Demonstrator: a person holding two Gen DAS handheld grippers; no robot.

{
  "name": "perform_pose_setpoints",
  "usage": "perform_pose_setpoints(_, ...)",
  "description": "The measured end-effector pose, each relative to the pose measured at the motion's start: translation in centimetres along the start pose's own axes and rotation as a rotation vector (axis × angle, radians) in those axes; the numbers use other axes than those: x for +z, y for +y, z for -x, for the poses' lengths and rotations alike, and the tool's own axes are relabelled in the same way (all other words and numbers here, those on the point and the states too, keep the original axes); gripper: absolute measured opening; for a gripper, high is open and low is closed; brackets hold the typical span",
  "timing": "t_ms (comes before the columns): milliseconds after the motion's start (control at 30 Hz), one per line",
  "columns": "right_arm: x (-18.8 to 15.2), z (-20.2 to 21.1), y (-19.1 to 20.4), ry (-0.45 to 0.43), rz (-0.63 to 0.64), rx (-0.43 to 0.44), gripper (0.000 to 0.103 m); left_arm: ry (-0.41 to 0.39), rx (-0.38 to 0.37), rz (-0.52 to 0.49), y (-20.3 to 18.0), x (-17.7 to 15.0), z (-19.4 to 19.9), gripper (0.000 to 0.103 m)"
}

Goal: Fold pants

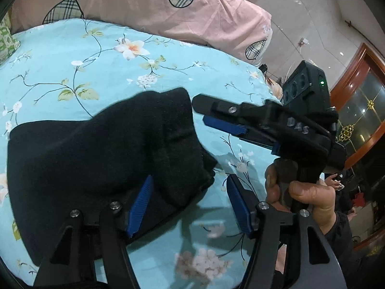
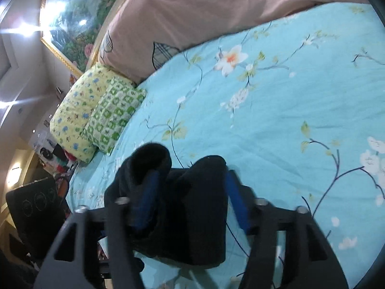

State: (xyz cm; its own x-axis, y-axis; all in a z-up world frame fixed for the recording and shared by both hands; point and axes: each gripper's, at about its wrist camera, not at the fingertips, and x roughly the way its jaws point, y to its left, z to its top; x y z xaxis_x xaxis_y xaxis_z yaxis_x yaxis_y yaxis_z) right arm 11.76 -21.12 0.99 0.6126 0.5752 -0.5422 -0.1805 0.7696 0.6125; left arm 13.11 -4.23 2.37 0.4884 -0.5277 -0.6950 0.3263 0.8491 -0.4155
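Black fleecy pants (image 1: pixel 101 159), folded into a thick soft bundle, lie on the blue floral bedsheet (image 1: pixel 72 55). Left gripper (image 1: pixel 190 192) angled downward, jaws apart, released; the bundle's edge sits against its left pad. Right gripper (image 2: pixel 190 192) likewise spread, bundle between its blue ribbed fingers (image 2: pixel 149 192), apparently ungripped (view blurred). Bundle's long axis runs leftward from the left gripper.

Even indoor light; lamp glare (image 2: pixel 26 27) flared at upper left of right view. Right view motion-blurred. Fisheye bending, dark corners seen in both.
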Motion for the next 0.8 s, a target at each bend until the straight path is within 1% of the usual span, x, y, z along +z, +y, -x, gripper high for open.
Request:
perform_pose_setpoints(33,0.0,0.4,0.3,-0.011,0.001,0.017,0.069,-0.002,-0.006,0.004,0.1,-0.2,0.3,0.065)
perform_pose_setpoints(100,-0.2,0.7,1.0,-0.020,0.005,0.011,0.075,-0.010,-0.008,0.013,0.3,-0.4,0.8,0.065)
perform_pose_setpoints(200,-0.5,1.0,2.1,-0.035,0.018,0.012,0.078,-0.028,-0.006,0.032,0.7,-0.7,1.9,0.065)
perform_pose_setpoints(467,-1.0,0.9,4.6,-0.033,0.057,-0.029,0.079,-0.085,0.026,0.071,2.2,-1.0,4.8,0.067)
perform_pose_setpoints(600,-1.5,0.8,5.6,-0.024,0.095,-0.077,0.080,-0.116,0.051,0.095,3.3,-1.3,6.4,0.070)
perform_pose_setpoints(800,-2.3,0.6,6.5,-0.013,0.131,-0.121,0.081,-0.132,0.092,0.154,5.8,-1.8,7.8,0.071)
